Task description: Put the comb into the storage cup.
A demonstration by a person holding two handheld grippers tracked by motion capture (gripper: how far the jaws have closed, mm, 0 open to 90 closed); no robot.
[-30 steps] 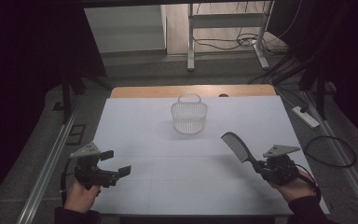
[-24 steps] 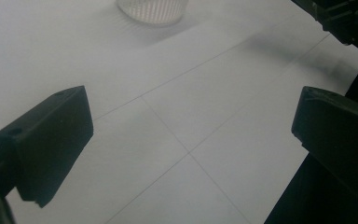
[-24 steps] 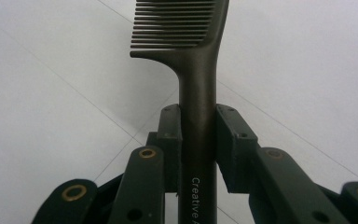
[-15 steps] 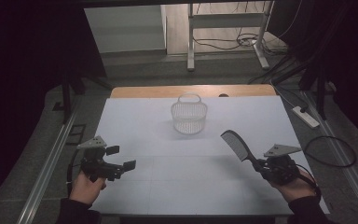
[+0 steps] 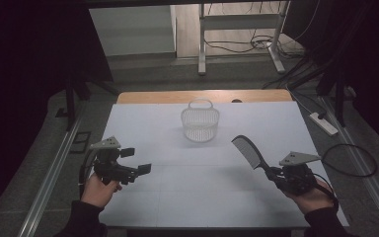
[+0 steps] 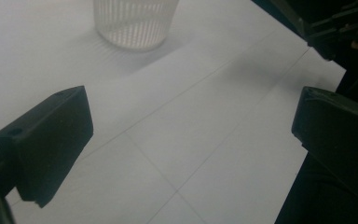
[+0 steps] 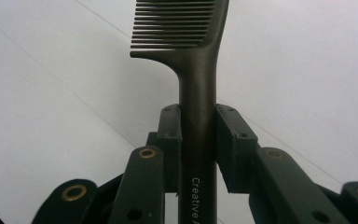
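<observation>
Comb [image 7: 198,84] handle clamped between right gripper [image 7: 198,135] jaws, seemingly upright.

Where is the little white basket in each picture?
High view: the white basket stands upright at the middle of the white table, toward the far edge, apart from both tools.
Left gripper view: its ribbed lower part sits at the top edge, left of centre, beyond the open jaws.
Right gripper view: not in it; the black comb is there instead.
Shared landmark: the thin seam lines that cross the white table.
</observation>
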